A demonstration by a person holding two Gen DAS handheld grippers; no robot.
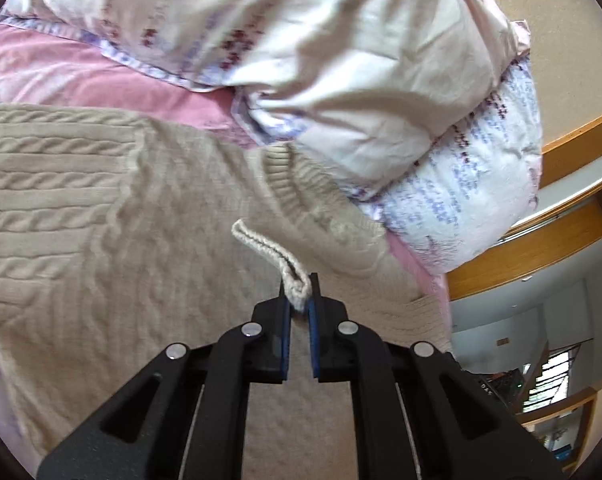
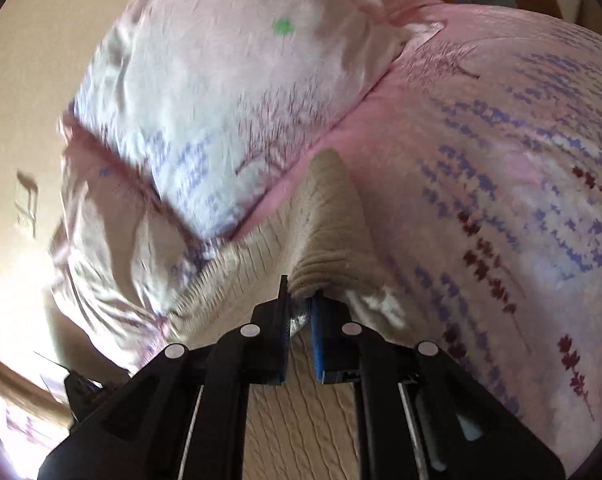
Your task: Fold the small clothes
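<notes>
A beige cable-knit sweater lies spread on a pink bed. My left gripper is shut on a ribbed edge of the sweater, pinched between the blue pads and lifted off the body of the garment. In the right wrist view, my right gripper is shut on another ribbed part of the same sweater, which rises in a fold from the jaws. The knit also runs below the right fingers.
A heap of white and pink floral bedding lies just beyond the sweater, also in the right wrist view. A wooden bed frame and room floor lie to the right. A cream wall stands at left.
</notes>
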